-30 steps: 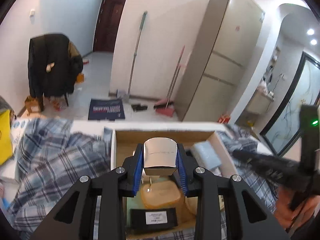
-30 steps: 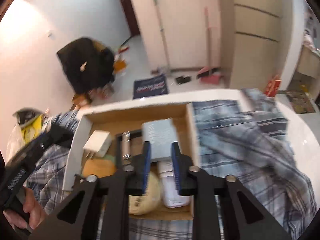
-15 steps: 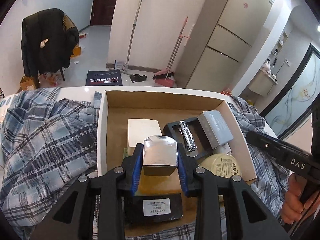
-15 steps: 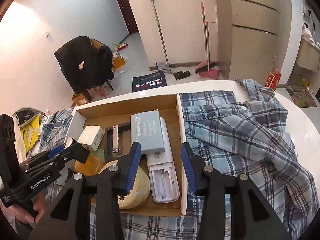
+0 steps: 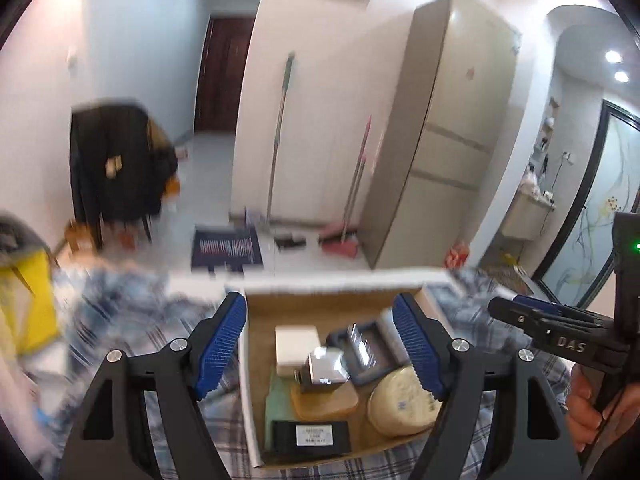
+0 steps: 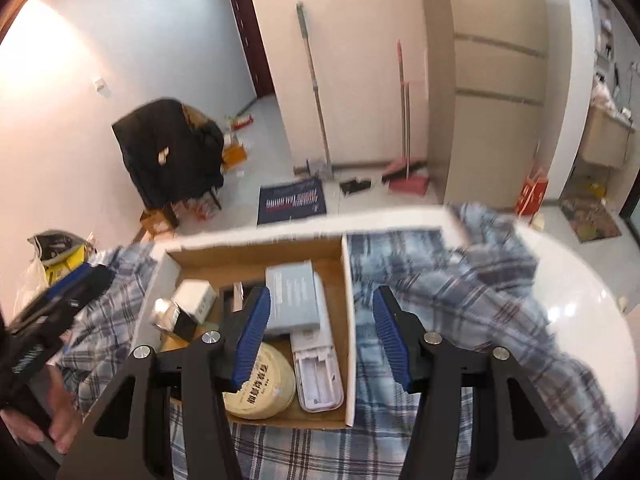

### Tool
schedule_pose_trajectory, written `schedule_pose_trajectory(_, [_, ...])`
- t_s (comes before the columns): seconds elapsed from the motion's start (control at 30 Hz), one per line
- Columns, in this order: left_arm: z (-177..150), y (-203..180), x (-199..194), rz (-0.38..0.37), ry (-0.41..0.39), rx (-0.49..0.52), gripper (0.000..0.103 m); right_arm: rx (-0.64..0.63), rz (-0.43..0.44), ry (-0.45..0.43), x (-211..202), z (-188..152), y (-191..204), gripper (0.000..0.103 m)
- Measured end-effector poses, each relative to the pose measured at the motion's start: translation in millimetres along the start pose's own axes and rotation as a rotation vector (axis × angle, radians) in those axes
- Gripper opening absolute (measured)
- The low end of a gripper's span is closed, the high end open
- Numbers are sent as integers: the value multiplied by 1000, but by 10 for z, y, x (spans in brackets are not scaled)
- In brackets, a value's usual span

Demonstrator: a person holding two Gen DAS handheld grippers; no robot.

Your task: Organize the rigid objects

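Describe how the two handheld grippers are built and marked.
Both are matte black, angular frames with triangular cut-outs and silver bolts. The left gripper and right gripper carry ribbed blue pads inside their fingers. Seen from the left wrist, the right one bears white letters "DAS" and a green light.

Both views were fisheye cameras riding on handheld grippers, each looking forward and steeply down between its own two fingers. The left one sat close above the cardboard box (image 5: 332, 300), centred low in frame. The right one looked from further right, the box (image 6: 256, 252) at lower left. Both shared the box, the plaid cloth (image 6: 460, 280), and the room beyond.
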State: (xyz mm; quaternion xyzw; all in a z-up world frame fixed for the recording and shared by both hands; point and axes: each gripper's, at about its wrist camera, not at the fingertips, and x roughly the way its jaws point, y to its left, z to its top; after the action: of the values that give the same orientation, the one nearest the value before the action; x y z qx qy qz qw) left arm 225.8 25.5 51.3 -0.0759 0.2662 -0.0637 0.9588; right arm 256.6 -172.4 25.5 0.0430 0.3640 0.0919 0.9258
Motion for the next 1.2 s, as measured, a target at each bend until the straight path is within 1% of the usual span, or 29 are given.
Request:
schedule_pose_trajectory(0.03, [64,-37,-157,3,-43,15,90,-6,-8,-24,-96,36,4,58])
schedule_pose_trajectory(0.1, [161,-135,-541,-1,-150,35,91,-14,-20,-88,-353,99,35,58])
schedule_pose_trajectory(0.2, [232,-260,-957,1,-256,57,92,-28,-23,-170,-743,127,85,62])
schedule_pose_trajectory(0.27, [244,-336,-1226,7,-324,80,103,-37,-36,-238,-1020,116,122,64])
schedule_pose_trajectory(0.37, [208,-449,-1641,15,-442,133,103,-43,-41,-330,-1398,82,179,69])
schedule_pose_trajectory(0.43, [191,-509,-1813,36,-480,151,103,-46,-33,-385,-1613,50,223,78])
schedule_pose_trajectory(0.5, [153,-538,-2013,46,-523,156,103,-62,-22,-462,-1863,-34,282,98])
schedule_pose_trajectory(0.53, [129,-546,-2119,47,-552,152,103,-72,-25,-502,-1968,-75,316,102])
schedule_pose_trajectory(0.6, [92,-557,-2261,56,-577,150,103,-104,-48,-582,-2174,-185,396,103])
schedule_pose_trajectory(0.67, [56,-565,-2407,56,-595,150,103,-137,-65,-626,-2337,-288,476,103])
schedule_pose_trajectory(0.77, [-48,-578,-2605,49,-621,157,103,-154,-59,-651,-2486,-447,538,103])
schedule_pose_trajectory(0.9, [-336,-563,-2780,32,-677,192,103,-142,-75,-681,-2481,-709,525,103])
schedule_pose_trajectory(0.93, [-405,-548,-2780,41,-679,175,103,-138,-81,-682,-2456,-772,495,103])
schedule_pose_trajectory(1.0, [-569,-495,-2732,49,-655,148,103,-120,-80,-681,-2370,-912,448,103])
schedule_pose_trajectory(1.03, [-645,-484,-2697,44,-643,147,103,-108,-76,-676,-2380,-973,419,103])
schedule_pose_trajectory(1.1, [-811,-463,-2615,35,-624,140,103,-96,-39,-665,-2289,-1082,386,103])
schedule_pose_trajectory(1.2, [-999,-469,-2421,40,-602,131,103,-107,-45,-672,-2117,-1263,348,103])
